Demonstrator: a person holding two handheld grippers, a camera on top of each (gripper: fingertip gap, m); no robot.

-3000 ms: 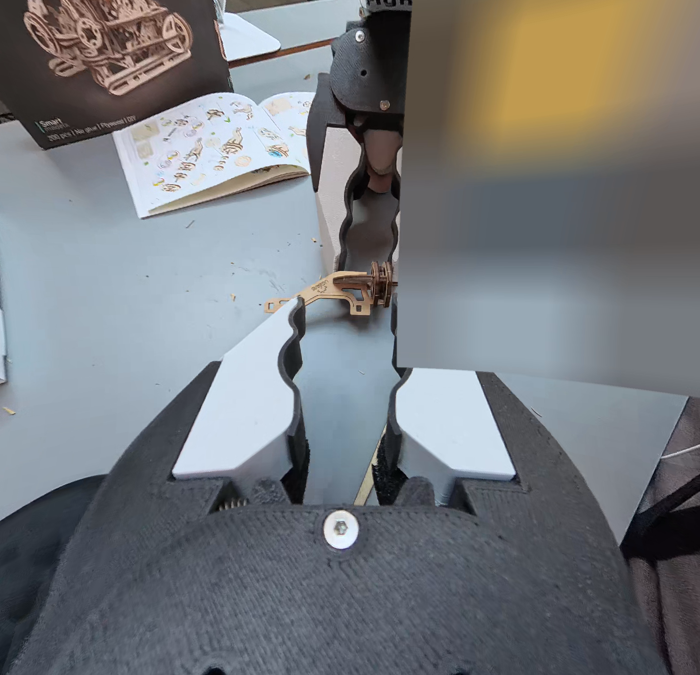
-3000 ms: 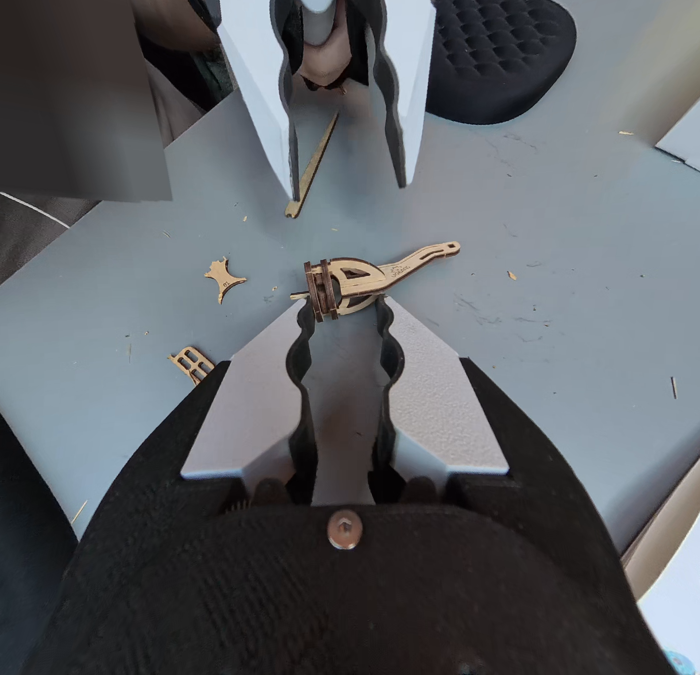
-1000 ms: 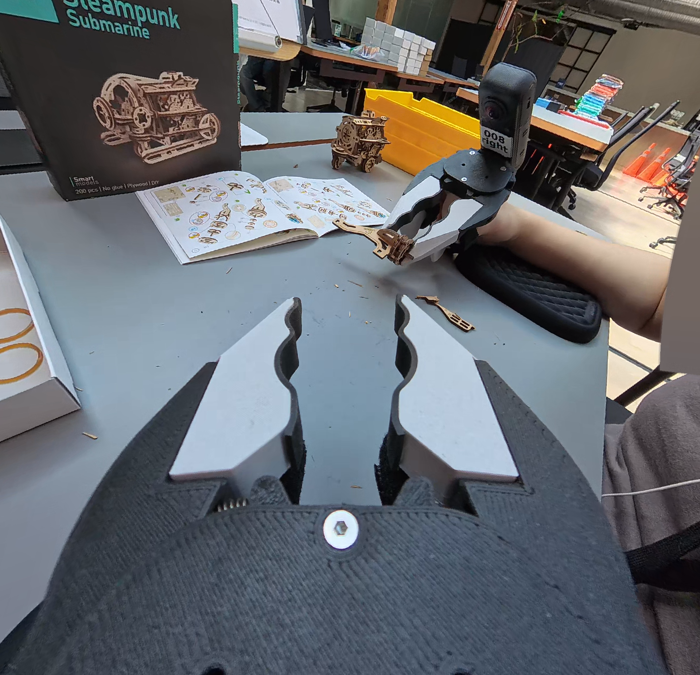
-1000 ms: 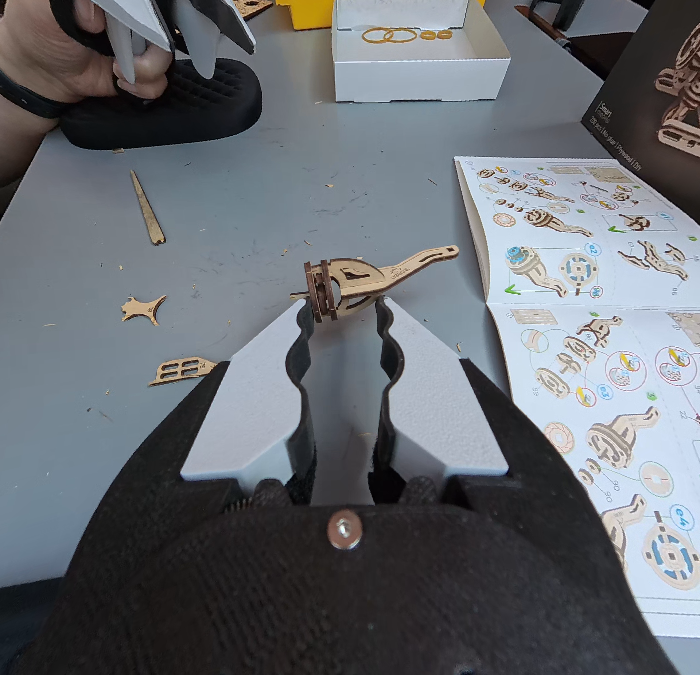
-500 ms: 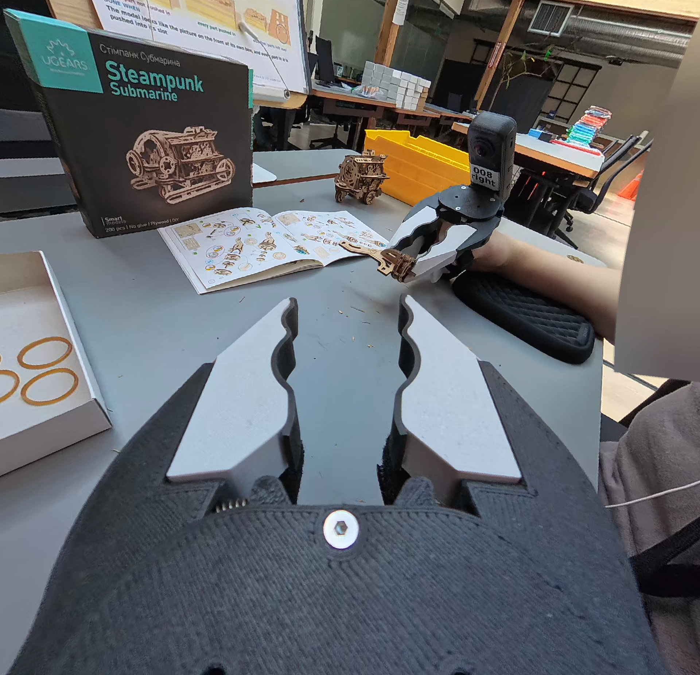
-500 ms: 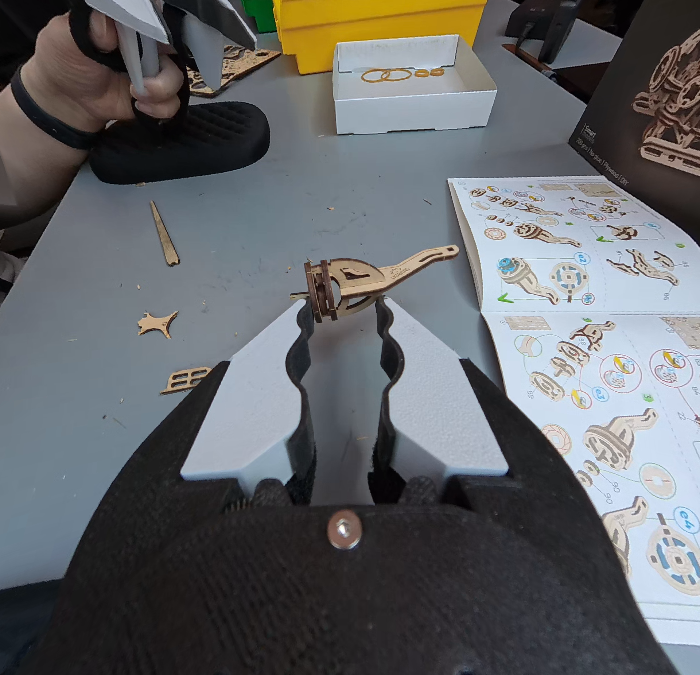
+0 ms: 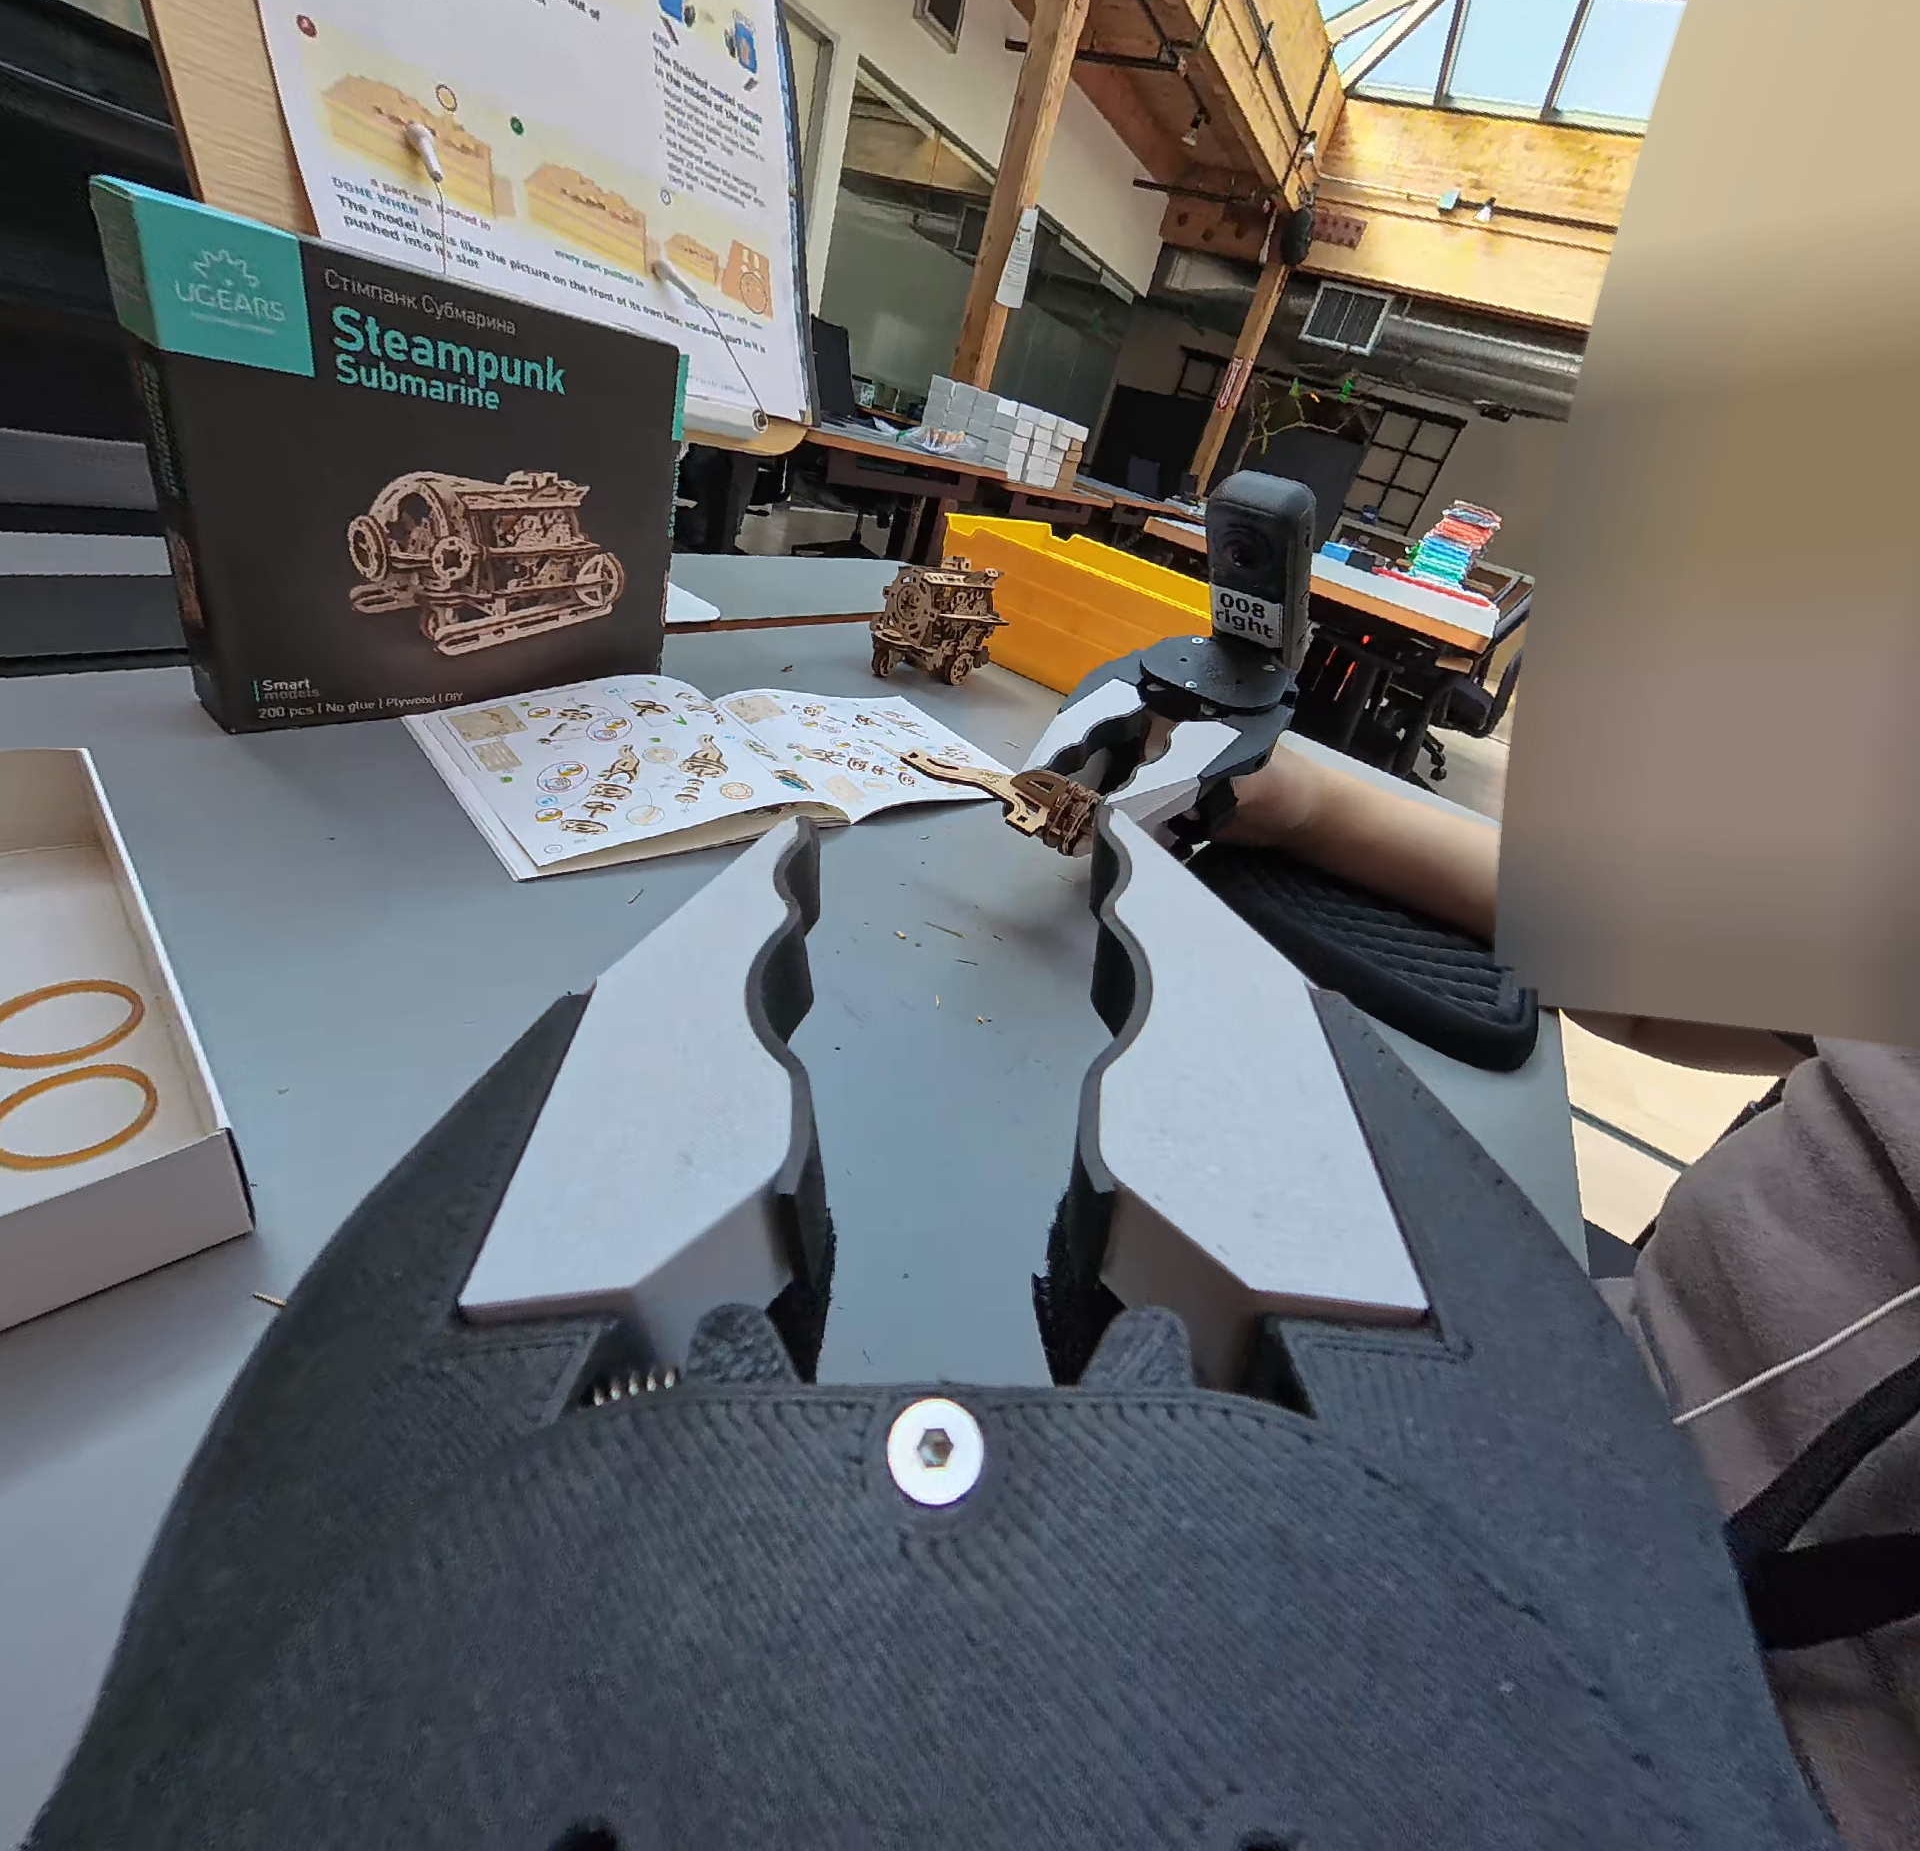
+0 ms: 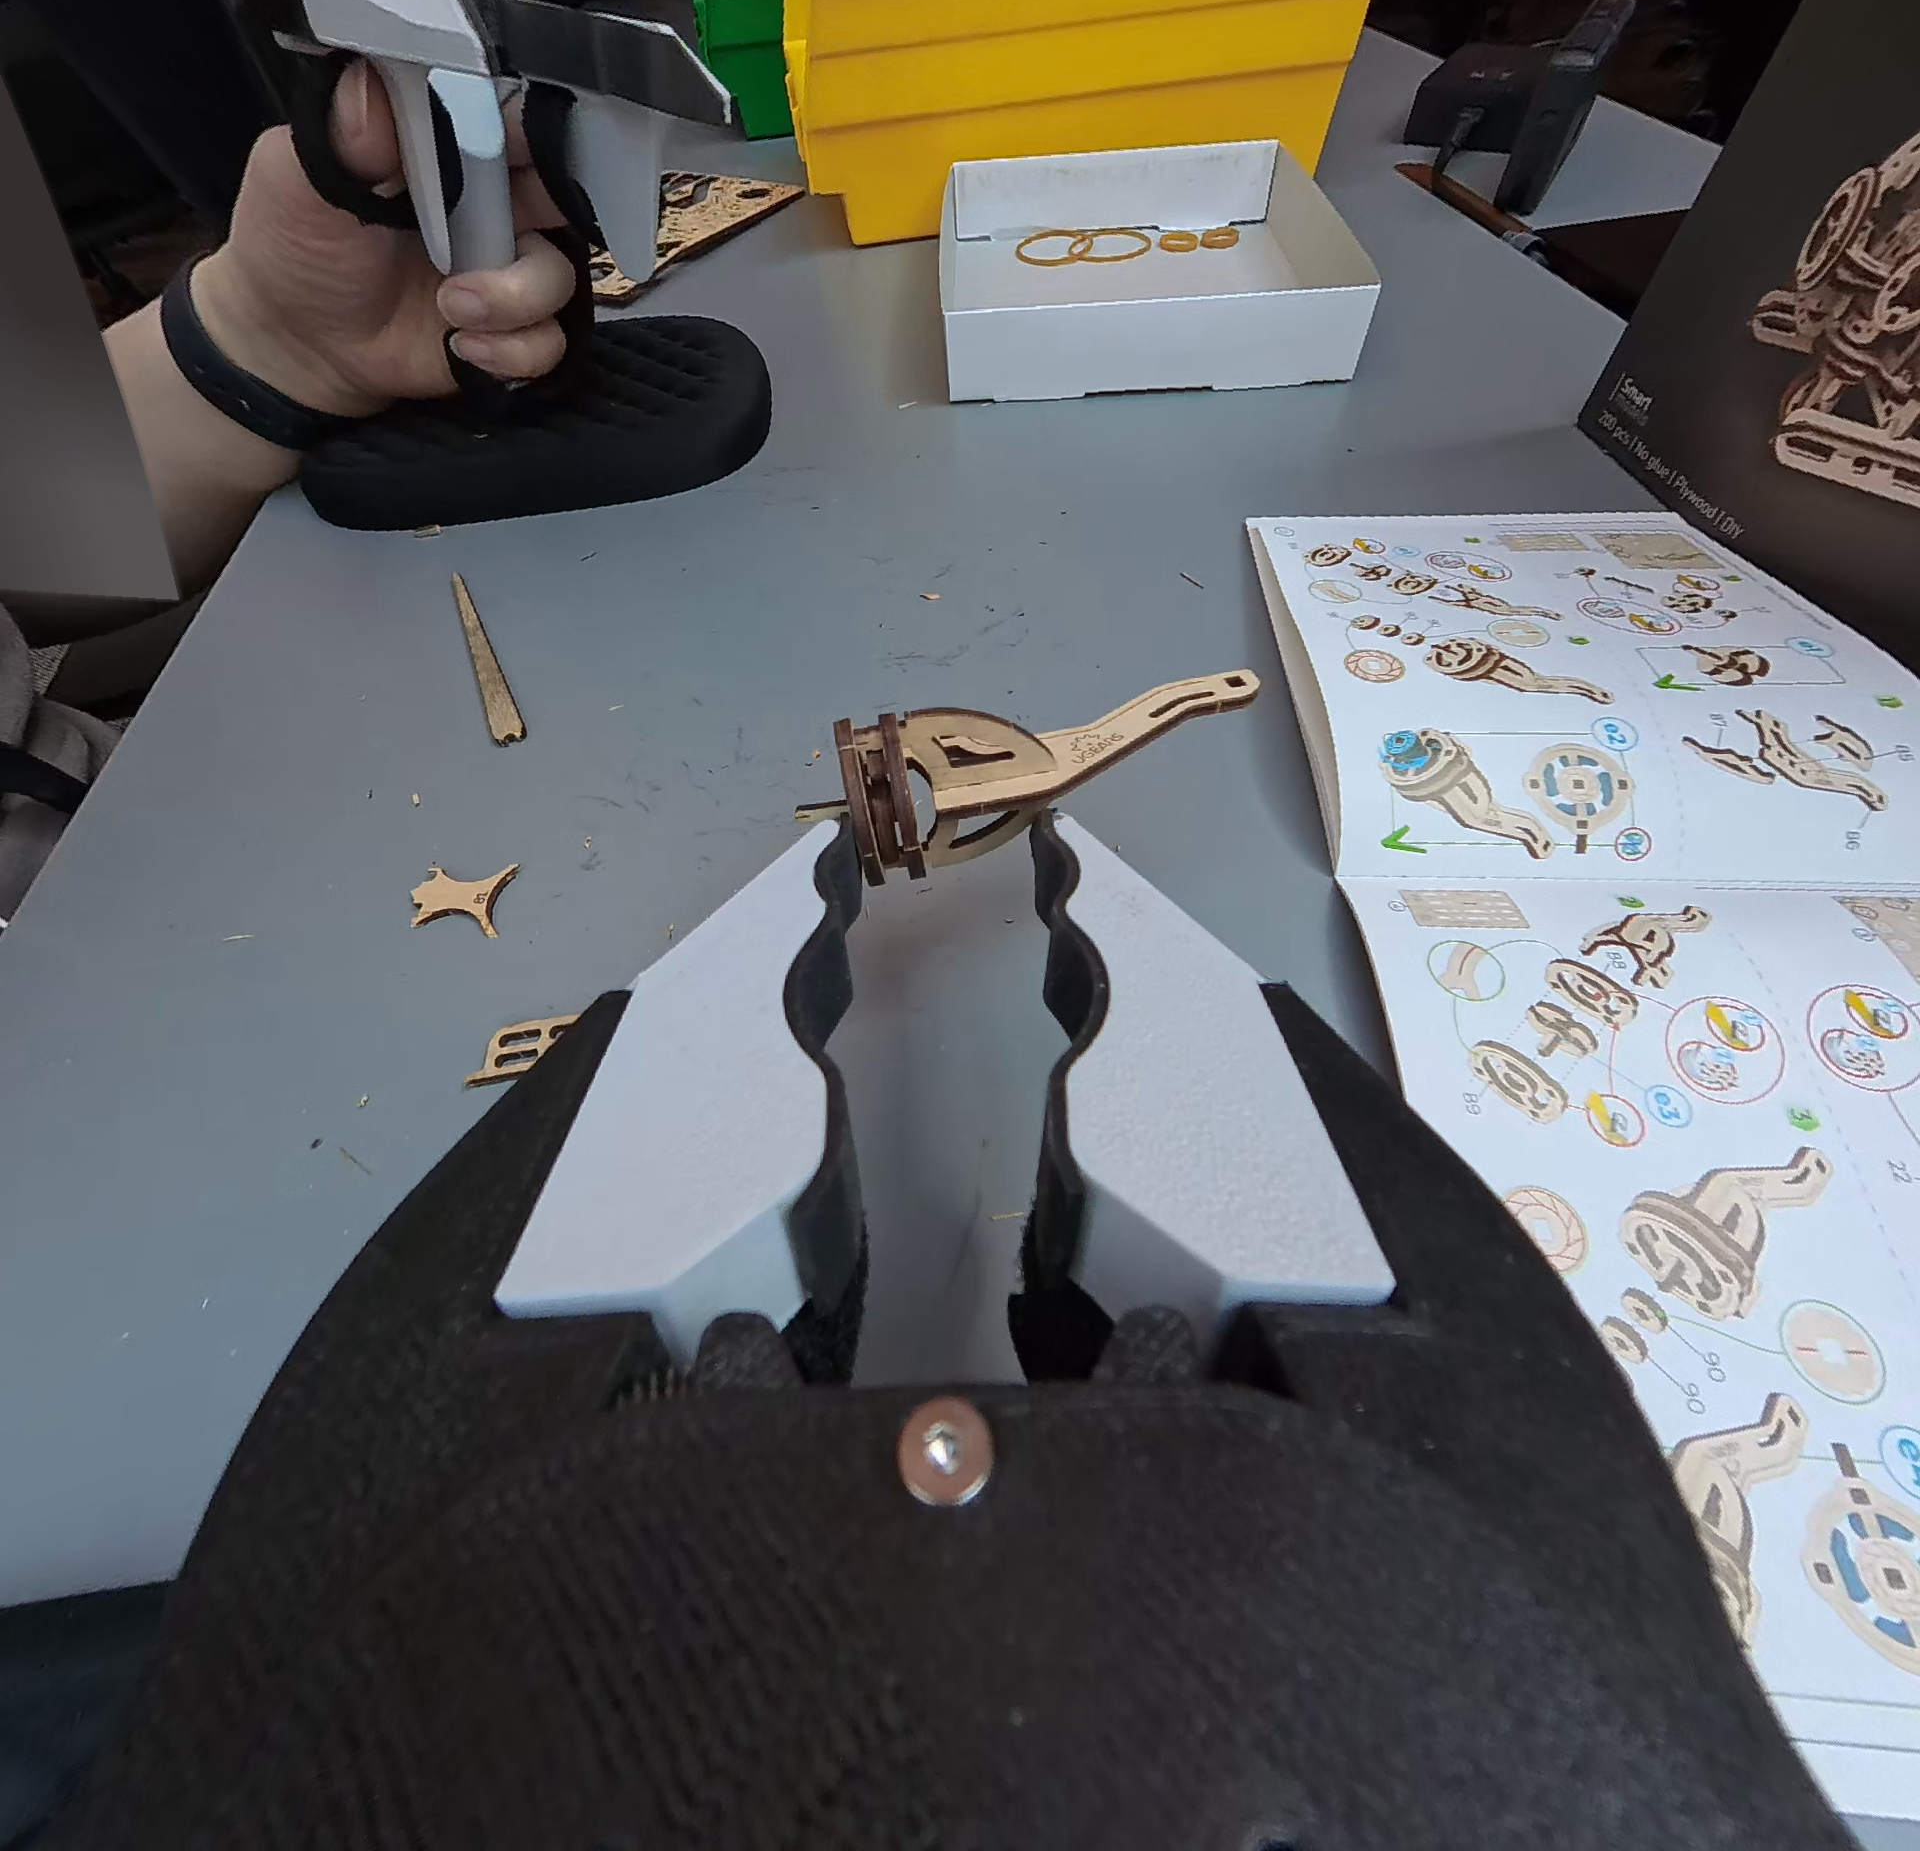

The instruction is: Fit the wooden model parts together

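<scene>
**Right side's got the sub-assembly, left side's empty**

Biggest thing first: the grey tabletop (image 8: 935, 575), with the dark kit box (image 7: 416, 513) standing at the far left in the left wrist view and the open instruction booklet (image 8: 1621, 866) lying on the right in the right wrist view. There's a white tray (image 8: 1153, 336) with rubber bands at the far end, in front of the yellow bins (image 8: 1060, 66).

The right hand-held gripper (image 8: 940, 845) is clamped on the wooden sub-assembly (image 8: 966, 773), pinching it at the stacked disc end so the long slotted arm sticks out to the right, up off the tabletop. The left hand-held gripper (image 7: 951, 845) is lifted clear with its fingers apart and nothing between them.

Loose parts on the left, all well apart from each other: a thin wooden spike (image 8: 486, 663) farther off, a little star-shaped piece (image 8: 462, 897) nearer, and a ladder-looking piece (image 8: 520, 1048) just beside the right gripper's body.

My read: this is the in-between step, one part held ready while the next one gets picked. The next move probably calls for the left gripper to come down on one of those flat pieces, and they look thin enough to be fiddly to lift.
</scene>
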